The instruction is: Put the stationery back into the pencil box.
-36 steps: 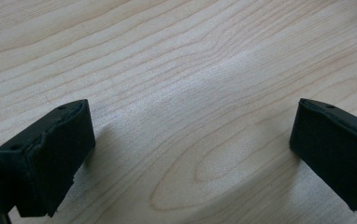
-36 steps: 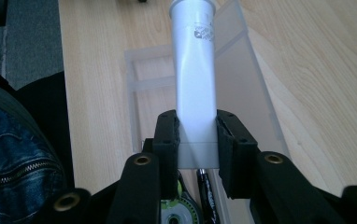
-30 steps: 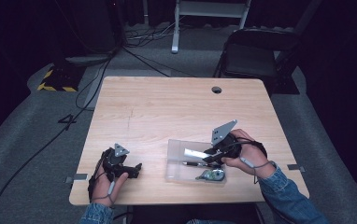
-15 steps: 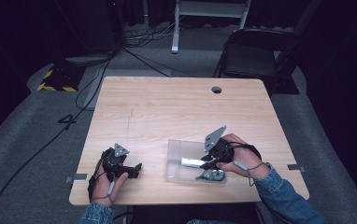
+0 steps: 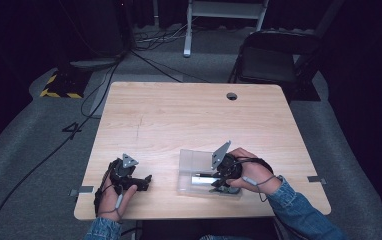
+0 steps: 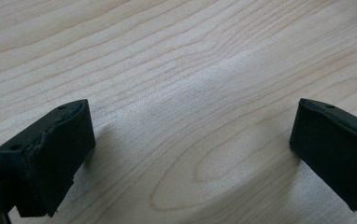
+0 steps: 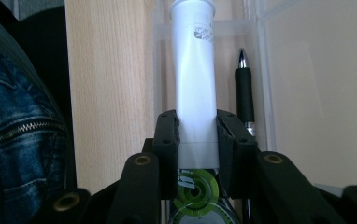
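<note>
White tube (image 7: 194, 70) end hidden, perhaps.

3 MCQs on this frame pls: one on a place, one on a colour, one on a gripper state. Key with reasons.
1. Where does the black pen lie?
A. in the clear plastic box
B. on the chair
C. on the floor

2. What colour is the tube in the right gripper?
A. red
B. white
C. blue

3. How is the left gripper?
A. shut on the pen
B. shut on the tube
C. open

Key: 1 A, the pen rests between the box walls. 2 B, the tube's body is white. 3 C, its jaws stand wide apart over bare table.
</note>
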Demonstrator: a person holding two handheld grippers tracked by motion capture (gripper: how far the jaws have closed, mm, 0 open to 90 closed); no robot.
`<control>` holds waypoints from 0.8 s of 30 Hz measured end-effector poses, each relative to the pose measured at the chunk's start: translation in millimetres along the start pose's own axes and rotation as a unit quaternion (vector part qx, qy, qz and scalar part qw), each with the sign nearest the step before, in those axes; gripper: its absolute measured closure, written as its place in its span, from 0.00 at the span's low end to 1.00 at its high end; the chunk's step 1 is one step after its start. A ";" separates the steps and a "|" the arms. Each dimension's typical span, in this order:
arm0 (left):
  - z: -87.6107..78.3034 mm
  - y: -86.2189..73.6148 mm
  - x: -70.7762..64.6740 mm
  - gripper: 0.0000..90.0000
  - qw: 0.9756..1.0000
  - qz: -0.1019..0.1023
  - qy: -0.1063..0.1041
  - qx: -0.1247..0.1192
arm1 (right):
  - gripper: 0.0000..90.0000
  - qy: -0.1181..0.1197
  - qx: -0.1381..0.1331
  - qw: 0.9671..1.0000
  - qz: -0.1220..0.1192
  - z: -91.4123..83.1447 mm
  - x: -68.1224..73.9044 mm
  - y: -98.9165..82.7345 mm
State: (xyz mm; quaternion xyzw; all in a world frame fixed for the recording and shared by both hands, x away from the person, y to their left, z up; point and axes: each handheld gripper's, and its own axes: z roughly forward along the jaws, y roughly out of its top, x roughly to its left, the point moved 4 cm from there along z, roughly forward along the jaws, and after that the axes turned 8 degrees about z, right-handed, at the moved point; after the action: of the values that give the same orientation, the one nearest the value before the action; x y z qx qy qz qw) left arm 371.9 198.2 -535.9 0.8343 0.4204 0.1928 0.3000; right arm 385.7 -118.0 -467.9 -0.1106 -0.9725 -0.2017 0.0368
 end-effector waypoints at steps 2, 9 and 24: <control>-0.1 0.0 0.0 0.00 1.000 0.000 0.001 0.001 | 0.80 0.004 0.009 1.000 -0.003 2.3 1.4 -0.5; 0.0 0.0 0.0 0.00 1.000 0.000 0.000 0.000 | 0.80 0.007 0.019 1.000 -0.011 9.7 2.9 0.2; 0.0 0.0 0.1 0.00 1.000 0.001 0.000 0.000 | 0.75 -0.012 -0.005 1.000 -0.006 16.9 -6.7 1.8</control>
State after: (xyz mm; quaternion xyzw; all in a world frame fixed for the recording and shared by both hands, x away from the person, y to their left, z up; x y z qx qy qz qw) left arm 371.9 198.3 -535.9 0.8345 0.4200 0.1932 0.2999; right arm 392.1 -111.0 -483.4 -0.1073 -0.9724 -0.2058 0.0236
